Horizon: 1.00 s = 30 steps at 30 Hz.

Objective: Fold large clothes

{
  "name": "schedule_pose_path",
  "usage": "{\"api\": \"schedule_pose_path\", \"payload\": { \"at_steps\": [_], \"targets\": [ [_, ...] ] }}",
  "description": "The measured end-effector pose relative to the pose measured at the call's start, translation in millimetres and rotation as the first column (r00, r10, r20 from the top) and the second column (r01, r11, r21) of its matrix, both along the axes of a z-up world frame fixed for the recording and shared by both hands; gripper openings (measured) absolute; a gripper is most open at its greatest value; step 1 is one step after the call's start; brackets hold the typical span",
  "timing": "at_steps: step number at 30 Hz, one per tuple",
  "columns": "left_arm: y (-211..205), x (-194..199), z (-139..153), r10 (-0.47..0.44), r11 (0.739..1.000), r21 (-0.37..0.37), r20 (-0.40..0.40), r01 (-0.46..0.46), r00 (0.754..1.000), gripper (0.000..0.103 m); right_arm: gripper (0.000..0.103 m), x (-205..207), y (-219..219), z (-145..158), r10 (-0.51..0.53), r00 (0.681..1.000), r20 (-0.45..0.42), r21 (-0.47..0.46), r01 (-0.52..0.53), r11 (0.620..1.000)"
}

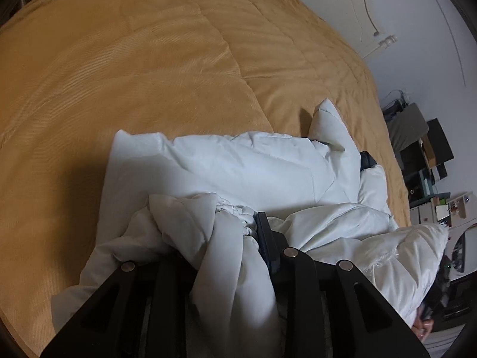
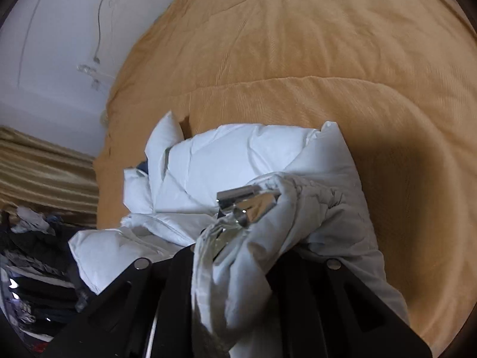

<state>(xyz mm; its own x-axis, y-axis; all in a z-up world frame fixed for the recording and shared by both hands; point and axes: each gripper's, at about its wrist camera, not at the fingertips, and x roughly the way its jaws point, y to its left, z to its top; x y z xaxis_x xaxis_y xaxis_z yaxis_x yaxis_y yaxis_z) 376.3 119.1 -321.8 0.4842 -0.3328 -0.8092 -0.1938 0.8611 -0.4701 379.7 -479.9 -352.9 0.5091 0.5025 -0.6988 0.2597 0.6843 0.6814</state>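
A white padded jacket lies bunched on an ochre bedspread; it also shows in the right wrist view. My left gripper is shut on a gathered fold of the jacket with an elastic edge; only its right finger shows, the other is under fabric. My right gripper is shut on another bunch of the jacket; a shiny silver finger pokes out of the cloth. Both held folds are lifted above the rest of the jacket.
The bedspread stretches far beyond the jacket. A white wall with a cable is behind the bed. Shelves and boxes stand past the bed's right edge. A pile of dark clothes and a striped cloth lie at the left.
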Motion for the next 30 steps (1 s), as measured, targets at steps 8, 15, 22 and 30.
{"api": "schedule_pose_path", "payload": {
  "at_steps": [8, 15, 22, 30],
  "targets": [
    [-7, -11, 1, 0.006, 0.999, 0.046, 0.037, -0.008, 0.999, 0.027, 0.087, -91, -4, 94, -0.024, 0.972, 0.235, -0.120, 0.053, 0.991],
    [-16, -19, 5, 0.011, 0.996, 0.091, 0.062, -0.017, 0.998, 0.027, 0.087, -106, 177, 100, 0.402, 0.886, 0.230, -0.656, -0.164, 0.737],
    [41, -34, 39, 0.068, 0.964, -0.260, 0.075, -0.047, 0.995, 0.028, 0.095, -76, 199, 15, 0.413, 0.911, 0.021, -0.718, -0.274, 0.640],
    [75, -68, 97, 0.025, 0.887, -0.460, 0.099, 0.023, 0.995, 0.034, 0.097, -66, 203, 10, 0.417, 0.909, -0.002, -0.713, -0.294, 0.636]
  ]
}}
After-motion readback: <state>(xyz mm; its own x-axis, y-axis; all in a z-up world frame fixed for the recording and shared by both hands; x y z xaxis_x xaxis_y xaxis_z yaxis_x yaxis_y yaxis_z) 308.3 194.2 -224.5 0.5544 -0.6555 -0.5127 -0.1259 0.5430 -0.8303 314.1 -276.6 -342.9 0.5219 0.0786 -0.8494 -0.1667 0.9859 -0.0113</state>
